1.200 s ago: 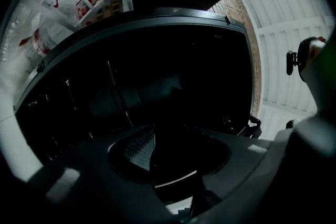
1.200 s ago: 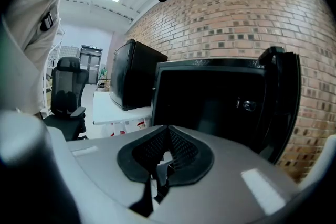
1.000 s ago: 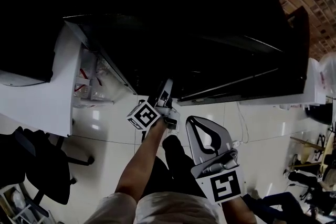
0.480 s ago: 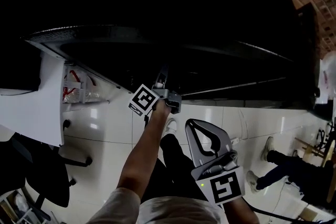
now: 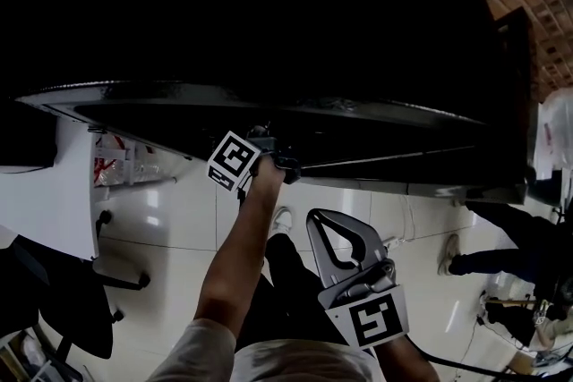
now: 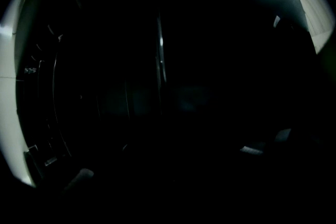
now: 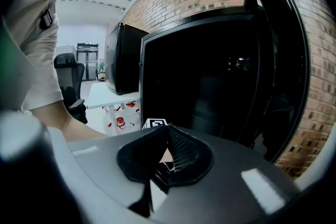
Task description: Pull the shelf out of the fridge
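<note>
The left gripper (image 5: 264, 140) reached level into the open, tall black fridge (image 7: 199, 76). Its tip was at the thin front edge of the flat dark shelf (image 5: 385, 158), which sat inside the unlit cabinet. Its fingers had just closed together, though in that gloom I couldn't tell whether they pinched the shelf. The right gripper (image 5: 320, 221) hung back over the glossy white floor tiles (image 5: 170, 210), fingers together and empty.
</note>
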A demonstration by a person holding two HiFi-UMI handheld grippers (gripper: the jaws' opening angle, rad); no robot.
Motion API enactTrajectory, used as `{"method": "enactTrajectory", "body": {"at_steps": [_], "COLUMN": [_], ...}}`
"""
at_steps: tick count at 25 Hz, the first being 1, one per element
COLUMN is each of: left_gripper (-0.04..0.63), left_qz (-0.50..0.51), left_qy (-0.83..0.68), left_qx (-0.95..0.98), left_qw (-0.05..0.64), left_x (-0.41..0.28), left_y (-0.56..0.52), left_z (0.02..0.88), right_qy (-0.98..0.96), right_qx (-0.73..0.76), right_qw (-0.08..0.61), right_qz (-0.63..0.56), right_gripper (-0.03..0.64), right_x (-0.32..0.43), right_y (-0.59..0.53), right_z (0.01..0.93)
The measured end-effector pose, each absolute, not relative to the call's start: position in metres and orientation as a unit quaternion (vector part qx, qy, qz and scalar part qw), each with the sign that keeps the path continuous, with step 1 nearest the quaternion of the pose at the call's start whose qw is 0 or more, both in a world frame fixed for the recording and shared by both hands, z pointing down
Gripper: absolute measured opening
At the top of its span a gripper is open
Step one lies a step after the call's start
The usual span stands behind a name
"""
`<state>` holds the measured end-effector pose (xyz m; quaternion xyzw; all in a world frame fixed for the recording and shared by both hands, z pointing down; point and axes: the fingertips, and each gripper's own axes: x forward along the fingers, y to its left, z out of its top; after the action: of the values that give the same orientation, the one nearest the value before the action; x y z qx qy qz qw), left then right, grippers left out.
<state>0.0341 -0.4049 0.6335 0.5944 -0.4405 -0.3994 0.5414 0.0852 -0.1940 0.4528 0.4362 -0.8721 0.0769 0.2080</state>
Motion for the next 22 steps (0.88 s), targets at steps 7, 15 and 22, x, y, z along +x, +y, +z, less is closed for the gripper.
{"method": "enactTrajectory", "body": {"at_steps": [7,15,22], "left_gripper": [0.005,0.004,0.006], "left_qz": [-0.405,-0.400,-0.420], "left_qy": [-0.429,-0.414,-0.383], "left_qx": [0.589,0.602,0.603], "left_qw": [0.552,0.554,0.560], "left_x": [0.031,0.031,0.029], "left_y": [-0.394,-0.358,-0.317], "left_z": [0.632,0.620,0.592], "right_qy": [-0.874,-0.874,-0.871], "right_qx": [0.431,0.434,0.445], "right_qw": [0.206,0.205,0.195], "right_qz": [0.085,0.083,0.073], "right_gripper": [0.005,0.005,0.005], "right_x": [0.089,0.083,0.082], "right_y": [-0.188,-0.169,-0.152], "right_z": [0.451,0.445,0.428]}}
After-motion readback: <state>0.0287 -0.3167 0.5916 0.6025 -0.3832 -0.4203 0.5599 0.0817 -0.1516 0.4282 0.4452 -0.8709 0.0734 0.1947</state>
